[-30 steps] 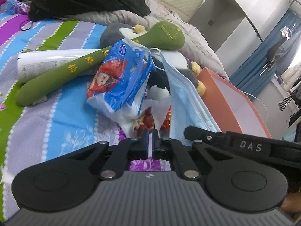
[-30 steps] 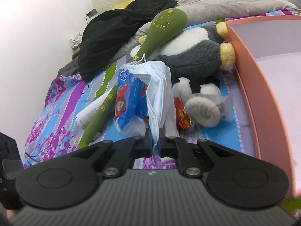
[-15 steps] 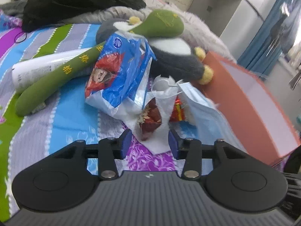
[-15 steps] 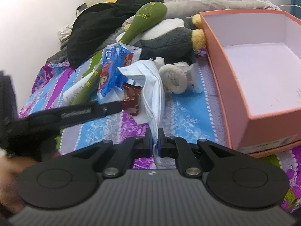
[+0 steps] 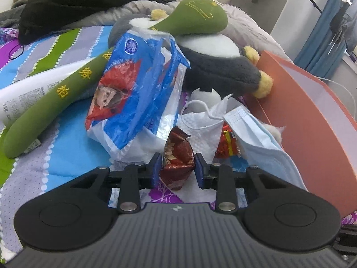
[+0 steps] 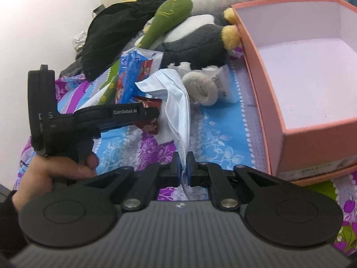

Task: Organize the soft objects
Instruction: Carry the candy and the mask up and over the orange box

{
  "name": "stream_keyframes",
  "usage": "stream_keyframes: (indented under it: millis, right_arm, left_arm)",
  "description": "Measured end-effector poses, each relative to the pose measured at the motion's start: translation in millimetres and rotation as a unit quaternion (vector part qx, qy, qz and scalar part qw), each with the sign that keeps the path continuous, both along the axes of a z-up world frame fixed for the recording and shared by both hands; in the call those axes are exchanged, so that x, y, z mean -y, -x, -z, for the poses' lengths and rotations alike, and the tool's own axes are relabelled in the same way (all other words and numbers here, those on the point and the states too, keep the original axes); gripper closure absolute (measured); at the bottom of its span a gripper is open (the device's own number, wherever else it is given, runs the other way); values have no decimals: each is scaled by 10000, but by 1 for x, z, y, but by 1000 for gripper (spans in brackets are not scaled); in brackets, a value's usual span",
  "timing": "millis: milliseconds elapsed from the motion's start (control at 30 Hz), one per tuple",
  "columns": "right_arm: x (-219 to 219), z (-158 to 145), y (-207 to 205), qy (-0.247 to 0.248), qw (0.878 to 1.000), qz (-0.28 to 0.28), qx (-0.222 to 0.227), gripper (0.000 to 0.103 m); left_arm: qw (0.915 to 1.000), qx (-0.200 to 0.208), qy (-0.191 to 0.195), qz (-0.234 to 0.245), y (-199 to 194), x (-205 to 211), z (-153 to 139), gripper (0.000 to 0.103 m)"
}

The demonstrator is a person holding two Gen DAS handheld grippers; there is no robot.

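A dark red snack wrapper [image 5: 178,154] lies on a white tissue on the bed. My left gripper [image 5: 177,167] has its jaws closing around the wrapper, which fills the gap and touches both pads. The right wrist view shows that gripper [image 6: 154,114] coming in from the left over the wrapper [image 6: 150,126], with a hand on its handle. My right gripper [image 6: 183,169] is shut on the lower edge of a light blue face mask [image 6: 176,102]. The mask stretches up from it and also shows as a blue sheet, the mask [image 5: 263,138], at the right of the left wrist view.
A grey-and-white plush penguin [image 5: 223,67], a long green plush [image 5: 55,102], a blue snack packet [image 5: 133,84], a white tube [image 5: 26,93] and a second white mask [image 5: 205,125] are piled on the striped bedspread. An open pink box [image 6: 267,93] stands at the right. Black clothing [image 5: 89,0] lies behind.
My left gripper let go of the blue mask, opened, dropped toward the red wrapper and closed in around it. The right gripper drew back with the mask, bringing the pink box into fuller view.
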State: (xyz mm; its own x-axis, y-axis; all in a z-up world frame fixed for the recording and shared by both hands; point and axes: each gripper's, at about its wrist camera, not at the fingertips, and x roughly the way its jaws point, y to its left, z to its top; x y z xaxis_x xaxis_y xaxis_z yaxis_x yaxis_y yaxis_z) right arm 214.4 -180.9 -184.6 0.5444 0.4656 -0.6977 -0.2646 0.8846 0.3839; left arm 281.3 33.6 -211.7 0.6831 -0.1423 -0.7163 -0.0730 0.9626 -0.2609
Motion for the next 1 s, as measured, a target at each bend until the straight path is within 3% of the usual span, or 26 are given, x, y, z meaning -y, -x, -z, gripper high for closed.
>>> stream_keyframes:
  millis: [133,467,733,1000]
  right_arm:
    - [-3,-6,1,-126,9998,-168,-51,94]
    - [-10,-27,29,46,9997,-257,32,94]
    - [-13,-39,51,201,9994,-181,222,94]
    - [-9,-62,61,7,9990,-176,408,94]
  left_arm:
    - [9999,31,142,20,17,3,-11,69]
    - [9978,-137,603,-258,100,4,-32,69]
    - [9980,-29,526,-334,134,-12,-58,69]
    - [9986,21,458,-246,144,-7,-86,69]
